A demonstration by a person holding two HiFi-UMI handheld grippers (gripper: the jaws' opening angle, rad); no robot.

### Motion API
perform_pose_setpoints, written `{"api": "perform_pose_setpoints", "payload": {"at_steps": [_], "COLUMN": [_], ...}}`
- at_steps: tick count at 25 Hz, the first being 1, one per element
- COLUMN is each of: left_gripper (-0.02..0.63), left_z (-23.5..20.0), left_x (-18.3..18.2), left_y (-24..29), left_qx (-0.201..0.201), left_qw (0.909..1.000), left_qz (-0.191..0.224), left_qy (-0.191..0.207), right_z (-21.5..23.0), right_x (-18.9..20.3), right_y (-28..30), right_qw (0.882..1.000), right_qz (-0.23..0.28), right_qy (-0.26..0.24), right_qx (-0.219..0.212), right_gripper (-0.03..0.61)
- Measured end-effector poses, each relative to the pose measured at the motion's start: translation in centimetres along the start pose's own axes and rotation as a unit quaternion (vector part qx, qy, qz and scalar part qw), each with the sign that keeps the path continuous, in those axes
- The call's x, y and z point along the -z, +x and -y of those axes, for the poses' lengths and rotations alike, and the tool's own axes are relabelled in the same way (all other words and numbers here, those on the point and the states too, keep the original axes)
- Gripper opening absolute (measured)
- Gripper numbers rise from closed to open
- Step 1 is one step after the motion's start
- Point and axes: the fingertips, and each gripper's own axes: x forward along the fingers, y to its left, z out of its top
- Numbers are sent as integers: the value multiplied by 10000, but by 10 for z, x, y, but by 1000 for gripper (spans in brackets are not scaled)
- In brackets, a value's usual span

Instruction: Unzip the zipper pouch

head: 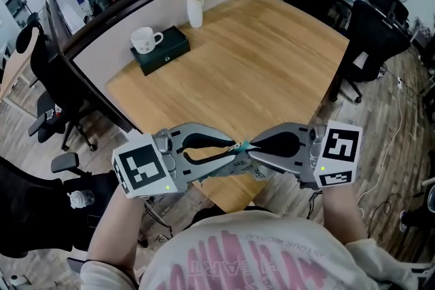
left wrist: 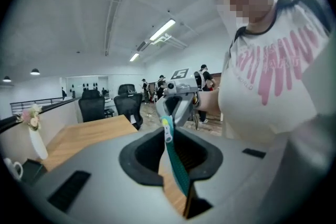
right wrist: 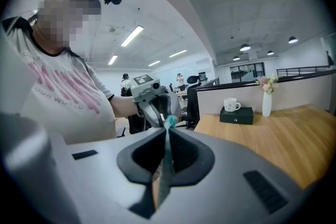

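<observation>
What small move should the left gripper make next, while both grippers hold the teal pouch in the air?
Probably draw the left gripper slowly away from the right gripper, along the zipper line. Its jaws seem closed on the zipper pouch right at the zipper pull, while the right gripper pinches the pouch's end, almost tip to tip.

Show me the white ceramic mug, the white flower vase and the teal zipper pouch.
White ceramic mug [head: 143,39], head view, on its side wall.
White flower vase [head: 195,12], head view, on its body.
Teal zipper pouch [left wrist: 177,170], left gripper view, on its edge.
</observation>
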Motion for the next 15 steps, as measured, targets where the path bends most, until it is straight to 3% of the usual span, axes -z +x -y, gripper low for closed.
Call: {"api": "perform_pose_setpoints", "payload": {"at_steps": [5,15], "left_gripper": [63,64], "left_z": [2,3], "left_x": [-7,-21], "left_y": [-8,-12], "left_qx": [314,-9], "left_qw": [9978,9920], "left_qz": [512,1260], "left_qy": [-270,-49], "right_z": [-4,-6], "right_x": [-9,-22], "right_y": [-1,-7], "right_qw": [9997,9987], "right_qz": [208,457], "right_qy": [13,29], "right_qx": [-155,-217], "right_gripper": [8,6]}}
